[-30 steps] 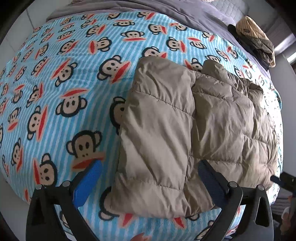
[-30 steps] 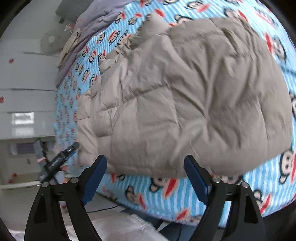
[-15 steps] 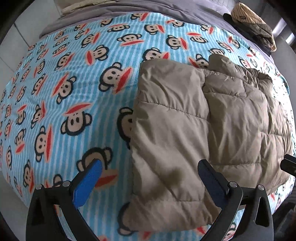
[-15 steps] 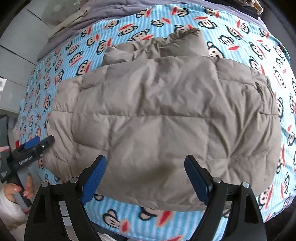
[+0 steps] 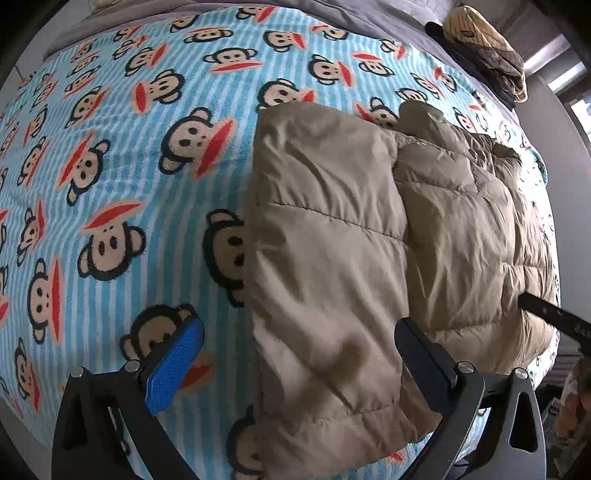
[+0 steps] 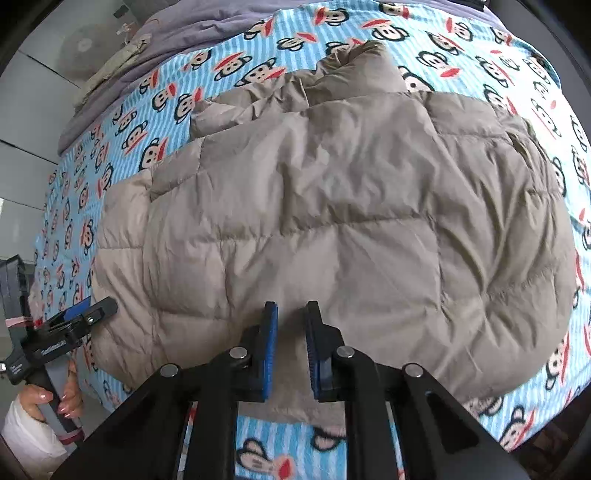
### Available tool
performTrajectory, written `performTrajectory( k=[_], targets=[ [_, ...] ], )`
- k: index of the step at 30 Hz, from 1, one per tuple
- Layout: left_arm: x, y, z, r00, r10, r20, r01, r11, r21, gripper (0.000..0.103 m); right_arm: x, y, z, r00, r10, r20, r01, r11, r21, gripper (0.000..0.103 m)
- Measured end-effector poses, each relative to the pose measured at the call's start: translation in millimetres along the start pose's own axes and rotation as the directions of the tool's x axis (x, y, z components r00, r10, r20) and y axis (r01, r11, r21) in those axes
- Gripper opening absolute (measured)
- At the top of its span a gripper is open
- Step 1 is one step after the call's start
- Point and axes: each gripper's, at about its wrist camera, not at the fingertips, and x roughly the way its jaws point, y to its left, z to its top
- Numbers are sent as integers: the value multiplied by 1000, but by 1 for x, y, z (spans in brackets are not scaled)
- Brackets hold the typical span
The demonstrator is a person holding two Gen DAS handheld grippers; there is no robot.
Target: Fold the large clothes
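Observation:
A beige puffer jacket point(image 5: 369, 236) lies folded on a blue monkey-print blanket point(image 5: 110, 155). My left gripper point(image 5: 299, 354) stands open above the jacket's near left corner: its blue left finger point(image 5: 177, 365) is over the blanket and its right finger point(image 5: 421, 354) over the jacket. In the right wrist view the jacket point(image 6: 332, 206) fills the middle. My right gripper point(image 6: 291, 332) points down at the near hem. Its jaws are closing, with a ridge of jacket fabric between the pads. The left gripper point(image 6: 74, 325) shows at that view's left edge, held by a hand point(image 6: 48, 402).
A patterned folded garment point(image 5: 484, 48) lies at the bed's far right corner on a grey sheet point(image 5: 369, 14). The bed's near edge runs just below the jacket hem point(image 6: 295, 443). A white wall and a fan point(image 6: 81, 44) stand beyond the bed's far left.
The right gripper's jaws have come from wide apart to nearly together on the jacket's near hem. The left gripper has sunk a little toward the jacket, still open.

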Motion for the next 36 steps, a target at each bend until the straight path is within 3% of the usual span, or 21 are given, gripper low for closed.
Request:
performTrajectory(
  k=[6,10,14,16,18,20,21,25,27,29,33,35,36],
  targets=[
    [5,9,7,1000,-21,8,21,1000,-8,103,39,-10,25,999,-32,-39,33,999,27,16],
    [15,18,17,994,-104,-16,104,995,-6,103,47,-14,27,999,-23,-49,25,999,40,16],
    [28,18,26,979,-196,-56,199,978,54,103,47,-12,25,999,-28,-43,29,999,31,16],
    [35,22,33,937,-336,-97,341,939,42,103,48,-11,25,999,-30,-43,31,999,28,16],
    [44,29,42,861,-488,-144,491,871,-12,103,48,-11,25,999,-30,-46,31,999,25,16],
    [51,31,48,810,-561,-168,567,824,-18,103,49,-11,25,998,-31,-48,32,999,22,16],
    [55,31,51,798,-574,-182,582,813,-9,103,49,-11,25,998,-31,-48,32,999,22,16],
    [83,21,53,790,-542,-287,569,822,16,103,52,-11,26,998,-30,-49,31,999,16,16],
    [93,8,53,798,-506,-328,552,832,57,103,53,-11,26,998,-29,-50,29,999,15,16],
    [95,-2,53,808,-480,-342,537,838,91,103,54,-11,26,999,-25,-48,26,1000,16,16],
    [99,-17,55,806,-467,-363,532,840,102,101,57,-14,26,999,-15,-49,16,1000,19,16],
    [96,-23,54,801,-465,-378,542,831,127,66,59,-15,27,998,-9,-57,10,1000,22,16],
    [95,-22,54,790,-479,-383,555,824,116,59,56,-14,28,998,-6,-61,7,1000,18,16]
  ],
)
